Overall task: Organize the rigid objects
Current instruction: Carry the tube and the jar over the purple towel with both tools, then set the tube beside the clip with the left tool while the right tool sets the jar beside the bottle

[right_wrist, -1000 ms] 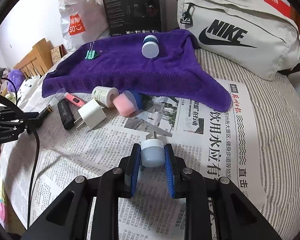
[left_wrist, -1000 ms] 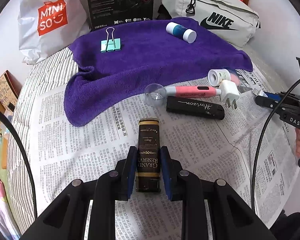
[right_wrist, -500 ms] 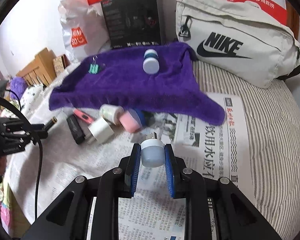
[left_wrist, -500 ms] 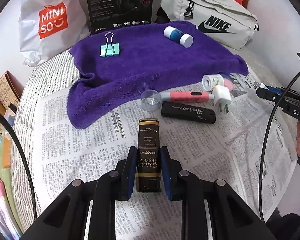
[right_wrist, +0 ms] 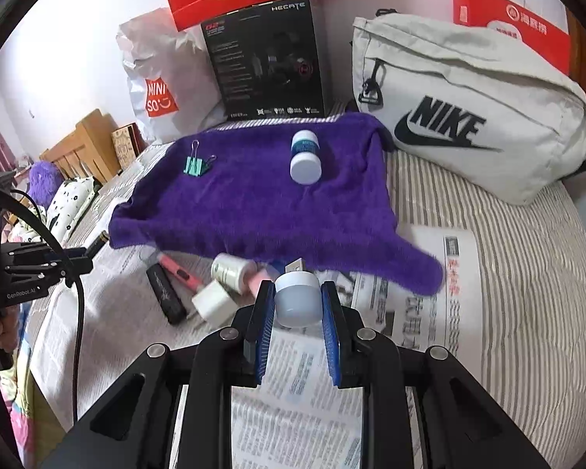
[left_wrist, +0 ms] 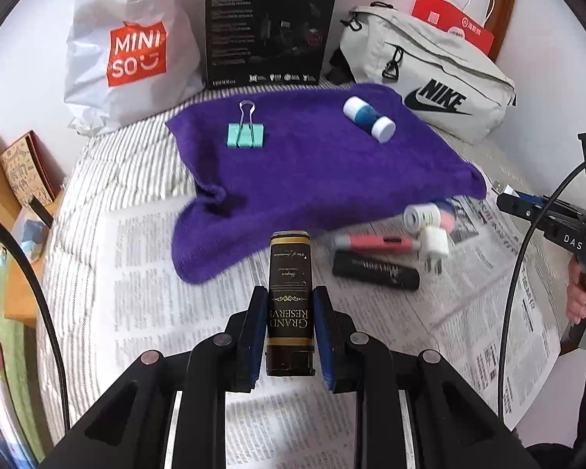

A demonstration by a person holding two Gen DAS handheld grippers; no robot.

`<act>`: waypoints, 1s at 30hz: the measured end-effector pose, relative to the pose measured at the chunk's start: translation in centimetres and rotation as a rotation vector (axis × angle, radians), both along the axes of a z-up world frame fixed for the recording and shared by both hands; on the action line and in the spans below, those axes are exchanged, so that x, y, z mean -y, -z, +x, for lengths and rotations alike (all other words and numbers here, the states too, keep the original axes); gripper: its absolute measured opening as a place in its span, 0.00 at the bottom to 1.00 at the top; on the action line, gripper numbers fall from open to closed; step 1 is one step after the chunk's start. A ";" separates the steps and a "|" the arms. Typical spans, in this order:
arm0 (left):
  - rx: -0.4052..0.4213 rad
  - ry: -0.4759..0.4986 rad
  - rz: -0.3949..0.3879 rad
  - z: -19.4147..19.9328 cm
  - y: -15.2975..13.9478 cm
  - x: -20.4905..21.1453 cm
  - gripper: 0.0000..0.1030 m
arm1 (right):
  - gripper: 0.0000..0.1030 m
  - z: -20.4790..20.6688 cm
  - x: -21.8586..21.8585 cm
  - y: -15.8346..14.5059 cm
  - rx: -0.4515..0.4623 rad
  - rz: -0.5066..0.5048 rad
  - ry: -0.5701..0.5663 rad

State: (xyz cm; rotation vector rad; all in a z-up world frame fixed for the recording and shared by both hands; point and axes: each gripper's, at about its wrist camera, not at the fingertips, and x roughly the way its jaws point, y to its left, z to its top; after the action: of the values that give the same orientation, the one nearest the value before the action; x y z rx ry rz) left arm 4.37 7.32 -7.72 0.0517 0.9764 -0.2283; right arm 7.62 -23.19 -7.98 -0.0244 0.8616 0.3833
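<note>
The left claw was closed on a dark flat box marked Grand Reserve, gripped near its lower end so most of its length stuck out past the pads; that long overhang could have let it pivot or slide free if swung quickly. The right claw was clamped on a small white-capped jar, whose round smooth side offered the pads little contact, so it might have rolled or popped out. Both things hung above the newspaper on the bed, short of the purple towel where a clip and a bottle lay. Both claws pointed forward and steeply downward, side by side.
</note>
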 end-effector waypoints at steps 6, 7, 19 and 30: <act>0.015 -0.004 0.004 2.5 -1.3 -0.1 0.22 | 0.23 2.4 0.0 -1.1 0.020 -0.012 0.004; 0.017 -0.003 0.009 3.0 -1.5 -0.1 0.22 | 0.23 2.9 0.0 -1.2 0.020 -0.014 0.005; 0.013 -0.014 0.010 7.9 -1.7 0.0 0.22 | 0.23 9.3 -0.7 -1.2 0.026 -0.041 0.029; -0.023 -0.014 -0.005 10.6 0.3 -0.3 0.22 | 0.23 16.0 -2.2 0.8 -0.005 -0.049 0.050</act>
State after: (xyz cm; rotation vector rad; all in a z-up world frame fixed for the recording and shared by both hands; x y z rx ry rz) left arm 14.93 7.59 -8.00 0.0378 0.9991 -0.2191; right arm 23.60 -20.97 -8.77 -0.0473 0.8748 0.3149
